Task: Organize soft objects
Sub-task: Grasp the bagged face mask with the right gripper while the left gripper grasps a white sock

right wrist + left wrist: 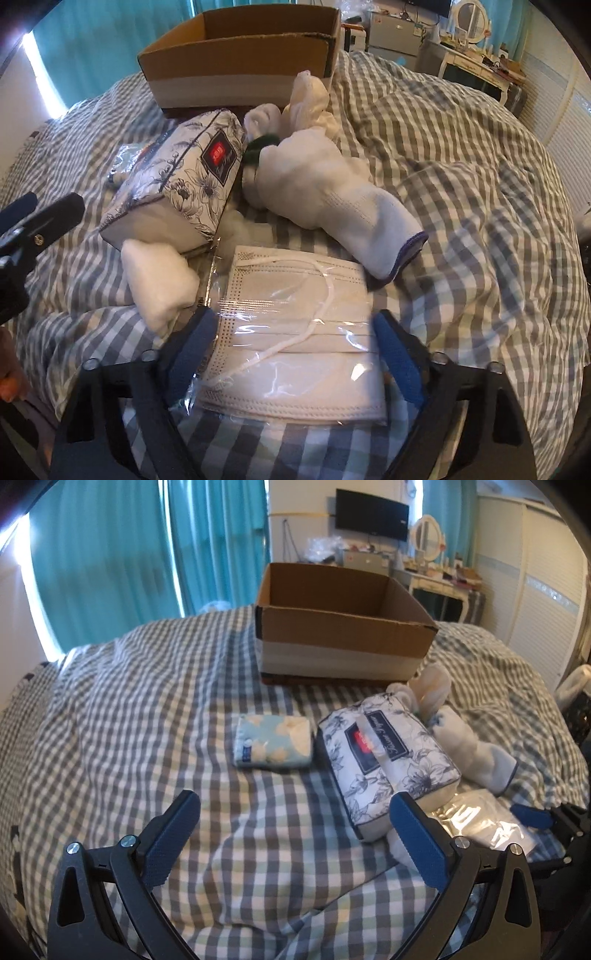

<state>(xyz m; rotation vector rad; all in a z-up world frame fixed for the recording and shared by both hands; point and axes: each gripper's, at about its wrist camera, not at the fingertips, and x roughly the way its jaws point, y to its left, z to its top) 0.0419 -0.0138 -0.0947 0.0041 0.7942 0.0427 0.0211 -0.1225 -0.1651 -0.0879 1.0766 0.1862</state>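
An open cardboard box (343, 627) stands on the checked bedspread; it also shows in the right wrist view (240, 62). In front of it lie a small light-blue tissue pack (273, 746), a blue-flowered tissue pack (388, 764) (184, 173), white gloves (472, 749) (332, 192), a white cotton wad (159, 288) and a clear bag of face masks (295, 332) (484, 823). My left gripper (295, 834) is open over bare bedspread, its right finger beside the flowered pack. My right gripper (293, 350) is open, its fingers on either side of the mask bag.
The bed (147, 701) fills both views. Teal curtains (110, 554) hang behind. A dressing table (443, 579) with a mirror, a wall television (371, 515) and a wardrobe (535, 590) stand at the back right. The left gripper's tip (44, 218) shows at the right view's left edge.
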